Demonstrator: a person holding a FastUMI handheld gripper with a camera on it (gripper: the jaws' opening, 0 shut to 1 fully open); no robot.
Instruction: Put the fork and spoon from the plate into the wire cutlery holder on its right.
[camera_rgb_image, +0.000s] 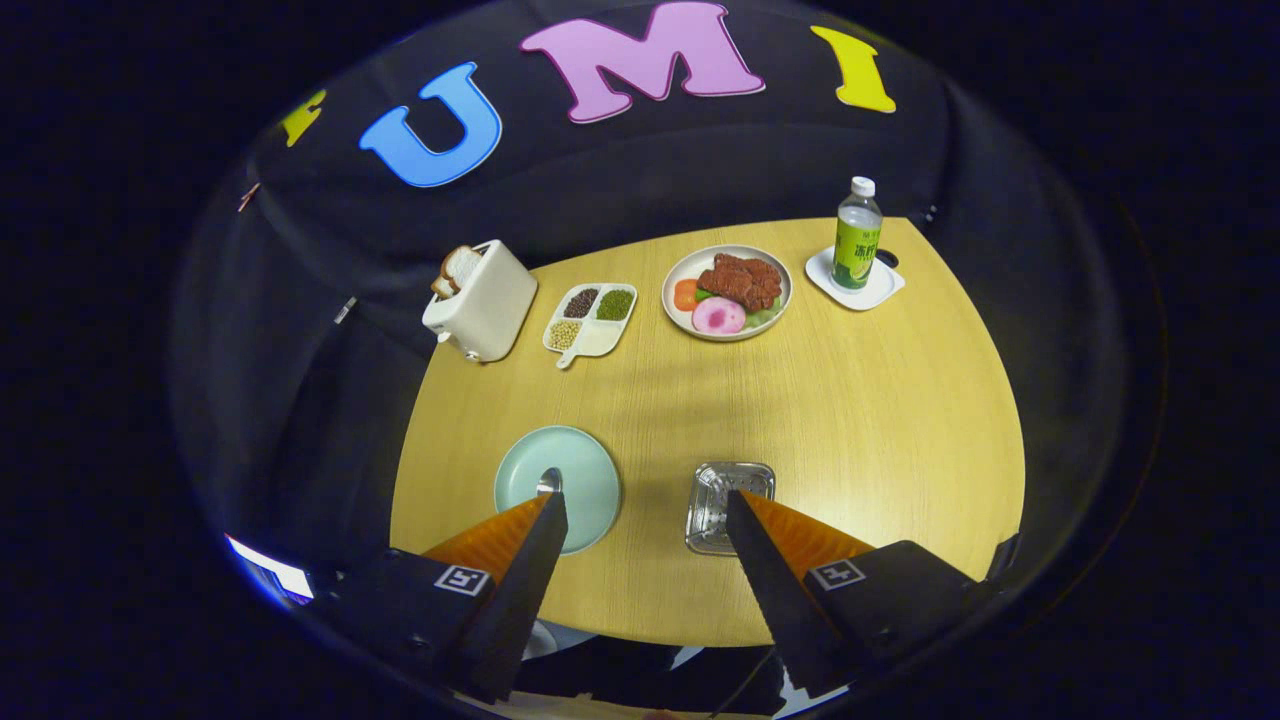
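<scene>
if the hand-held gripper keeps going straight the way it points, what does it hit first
Probably bare table. The hand-held gripper is open, one finger over the plate, the other over the cutlery holder, and the gap aims between them. Depth is unclear; the food plate lies far beyond.

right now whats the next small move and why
Probably ease the hand-held gripper down toward the light green plate. Its fingers are spread wide and hold nothing, a spoon bowl shows on the plate by one fingertip, and the wire holder sits beside.

Light wood table (850, 420), rounded edge; black cloth wall (620, 180) behind, seemingly dim.
</scene>
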